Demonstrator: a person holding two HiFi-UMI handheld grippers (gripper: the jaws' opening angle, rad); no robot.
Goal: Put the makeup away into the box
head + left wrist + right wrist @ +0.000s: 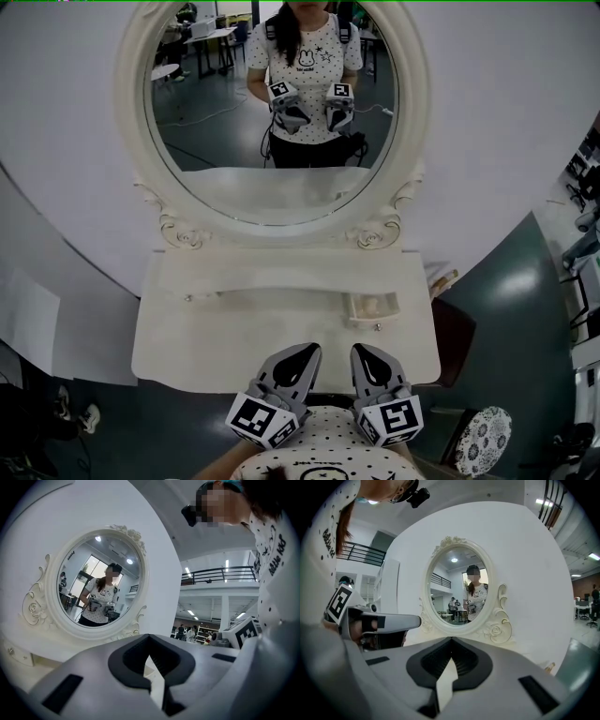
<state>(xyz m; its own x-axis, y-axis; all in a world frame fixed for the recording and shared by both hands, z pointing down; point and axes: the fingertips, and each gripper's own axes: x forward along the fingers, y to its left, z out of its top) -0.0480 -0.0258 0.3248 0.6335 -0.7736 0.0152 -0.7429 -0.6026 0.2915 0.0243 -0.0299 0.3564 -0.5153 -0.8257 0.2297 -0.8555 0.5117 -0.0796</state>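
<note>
A white dressing table (234,333) with an oval mirror (272,103) stands in front of me. A small shallow drawer (372,306) stands open on the right of the tabletop, with a pale item inside that I cannot make out. My left gripper (305,350) and right gripper (362,349) hover side by side over the table's front edge, close to my body. Both are shut with nothing between the jaws. The left gripper (149,636) points level at the mirror frame (37,606). The right gripper (451,640) faces the mirror (459,590) too. No loose makeup shows on the tabletop.
The mirror reflects a person holding both grippers. A small tan object (441,279) sticks out at the table's right end. A dark brown piece of furniture (456,337) and a patterned round stool (483,439) stand at the right. A white curved wall (506,141) backs the table.
</note>
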